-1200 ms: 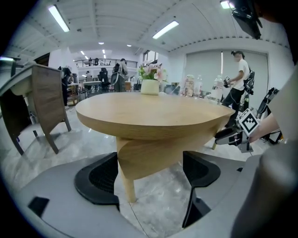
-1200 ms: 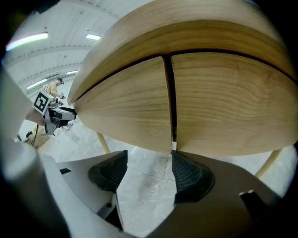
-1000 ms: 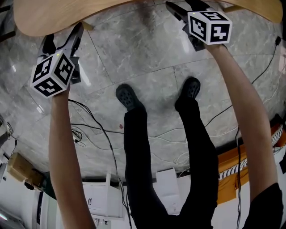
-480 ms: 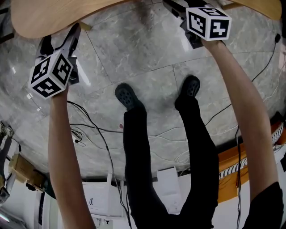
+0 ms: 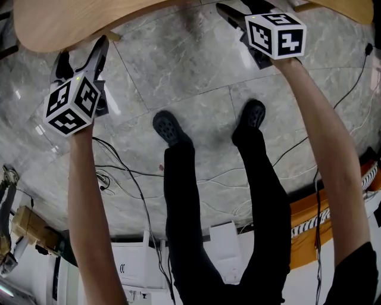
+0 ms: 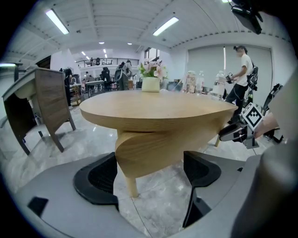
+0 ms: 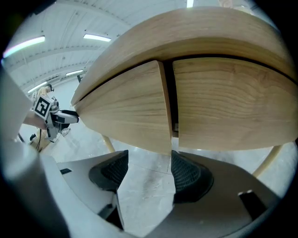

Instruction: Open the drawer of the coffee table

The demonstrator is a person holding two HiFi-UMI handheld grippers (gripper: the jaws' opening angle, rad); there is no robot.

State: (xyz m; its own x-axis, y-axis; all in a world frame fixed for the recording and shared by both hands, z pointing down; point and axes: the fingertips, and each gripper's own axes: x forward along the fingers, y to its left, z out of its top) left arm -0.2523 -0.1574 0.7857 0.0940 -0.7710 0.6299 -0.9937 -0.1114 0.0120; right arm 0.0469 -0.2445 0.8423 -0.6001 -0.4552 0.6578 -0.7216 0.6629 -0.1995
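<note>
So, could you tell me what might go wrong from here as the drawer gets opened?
1. The right gripper is open just under the drawer front, which shows no handle; its jaws might slip off that smooth curved edge.
2. Loose cables trail by the shoes; stepping back while pulling could snag them.

Head view: set above left gripper (image 5: 82,56) and right gripper (image 5: 239,11), aimed steeply down.
Left gripper view: levelled at the table (image 6: 158,111) side, near.
Right gripper view: tilted up, close beneath it.
Shared: table by all; each gripper by the other's.
</note>
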